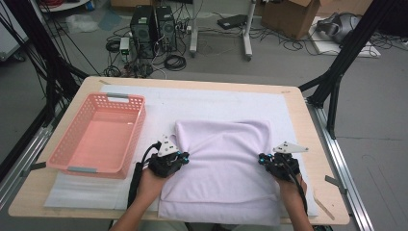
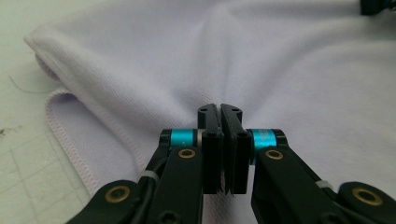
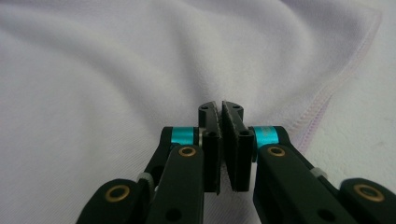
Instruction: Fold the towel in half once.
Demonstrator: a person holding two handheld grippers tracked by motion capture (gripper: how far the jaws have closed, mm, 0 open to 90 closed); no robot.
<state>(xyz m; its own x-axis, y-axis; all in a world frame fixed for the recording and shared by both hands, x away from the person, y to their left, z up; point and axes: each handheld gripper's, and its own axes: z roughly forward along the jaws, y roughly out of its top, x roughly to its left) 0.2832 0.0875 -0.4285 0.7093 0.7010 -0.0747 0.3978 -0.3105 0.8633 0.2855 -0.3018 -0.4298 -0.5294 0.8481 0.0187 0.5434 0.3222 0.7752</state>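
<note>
High view: a pink perforated plastic basket with grey handles [image 1: 72,144] sits on the left part of the light wooden table [image 1: 308,130], resting on a white padded mat [image 1: 159,96]. Nothing can be seen inside the basket — its floor shows bare.

A pale lilac towel with a stitched hem [image 1: 223,168] lies on the mat just right of the basket, partly folded, its far edge rounded into a soft fold and its near edge reaching the table's front. The left gripper [image 1: 182,157] meets the towel's left edge, the right gripper [image 1: 262,158] its right edge, both about midway along.

Left gripper view: the jaws are pressed together on a pinch of towel [image 2: 261,70], with creases radiating from the tips. Right gripper view: the jaws are likewise closed on the cloth [image 3: 93,84], beside the hemmed edge.

Hard to make out — how many layers each gripper pinches. The person's forearms are cut off at the bottom edge. Floor clutter beyond the table is too small to itemise.
</note>
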